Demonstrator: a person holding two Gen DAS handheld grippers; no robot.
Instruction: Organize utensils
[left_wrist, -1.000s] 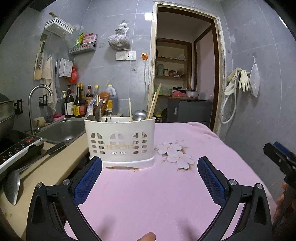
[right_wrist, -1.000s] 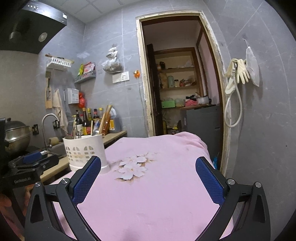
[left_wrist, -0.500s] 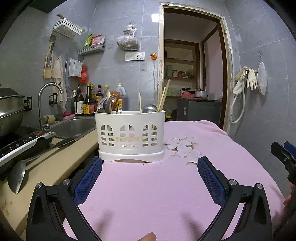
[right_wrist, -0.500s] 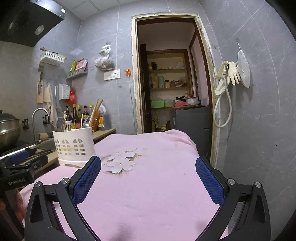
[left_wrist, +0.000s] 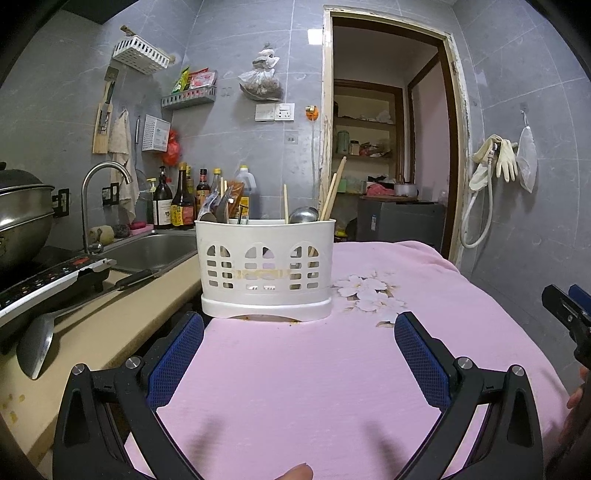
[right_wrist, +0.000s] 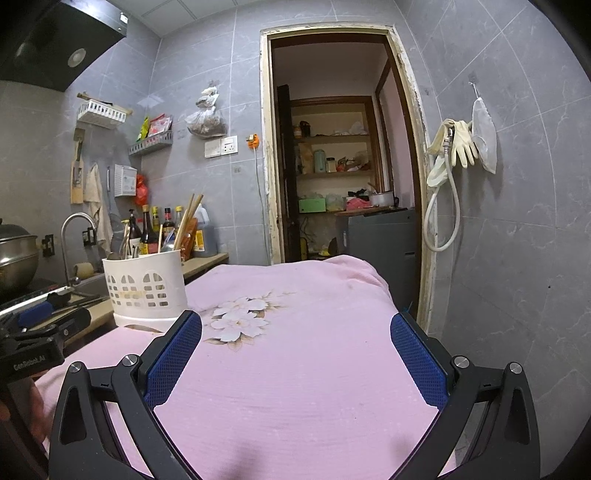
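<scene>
A white slotted utensil holder (left_wrist: 265, 267) stands on the pink cloth-covered table (left_wrist: 314, 380), near its left edge. It holds chopsticks (left_wrist: 332, 192), a metal ladle (left_wrist: 303, 215) and other utensils. It also shows in the right wrist view (right_wrist: 146, 288). My left gripper (left_wrist: 298, 350) is open and empty, just in front of the holder. My right gripper (right_wrist: 295, 352) is open and empty, over the table to the holder's right. A metal spatula (left_wrist: 35, 345) lies on the counter at left.
A beige counter (left_wrist: 96, 332) with a sink (left_wrist: 147, 253), a tap (left_wrist: 94, 199), an induction cooker (left_wrist: 44, 280) and a steel pot (left_wrist: 22, 214) runs along the left. Sauce bottles (left_wrist: 177, 203) stand behind the sink. A doorway (left_wrist: 391, 158) lies beyond the table.
Both grippers have lowered and drawn nearer the table; the holder now sits higher and larger in the left wrist view. Both stay open and empty.
</scene>
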